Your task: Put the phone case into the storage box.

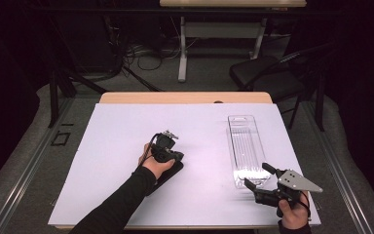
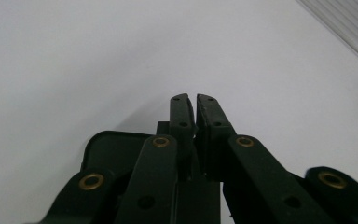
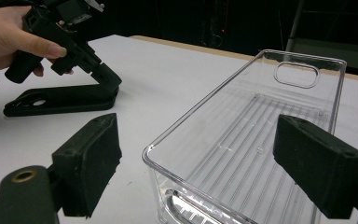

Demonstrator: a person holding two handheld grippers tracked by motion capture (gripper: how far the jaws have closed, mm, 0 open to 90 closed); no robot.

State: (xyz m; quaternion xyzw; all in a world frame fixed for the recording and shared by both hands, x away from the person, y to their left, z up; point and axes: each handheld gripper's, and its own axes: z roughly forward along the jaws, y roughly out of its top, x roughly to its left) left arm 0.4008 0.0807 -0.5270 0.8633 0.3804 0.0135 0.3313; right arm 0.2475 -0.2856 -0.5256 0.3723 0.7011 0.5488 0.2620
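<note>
I'm holding my right gripper (image 1: 257, 177) near the table's front-right corner, jaws spread wide apart w/ nothing between the pads yet — they're straddling the near end of the clear bin (image 1: 246, 148), one pad (image 3: 89, 161) off its left side, the other pad (image 3: 318, 164) off its right, neither touching the plastic. The bin (image 3: 242, 140) is lying lengthwise on the white sheet (image 1: 126, 146), right of centre, running away from me, upright, ribbed floor, w/ an oval handle cutout in the far end wall. My left gripper (image 1: 168, 139) is sitting mid-table, well apart from the bin, jaws pressed together or nearly so — in the left gripper view just a thin slit is showing between the tips (image 2: 195, 109), nothing clamped in them. It's pointing out over bare sheet, w/ the bin's ribbed edge (image 2: 349, 28) showing in the top right corner of that view. Under that gripper a flat black base (image 3: 60, 100) is lying on the sheet; my left hand (image 3: 9, 39) is gripping the handle above it. The grey plate (image 1: 297, 181) is riding on top of the right gripper.
</note>
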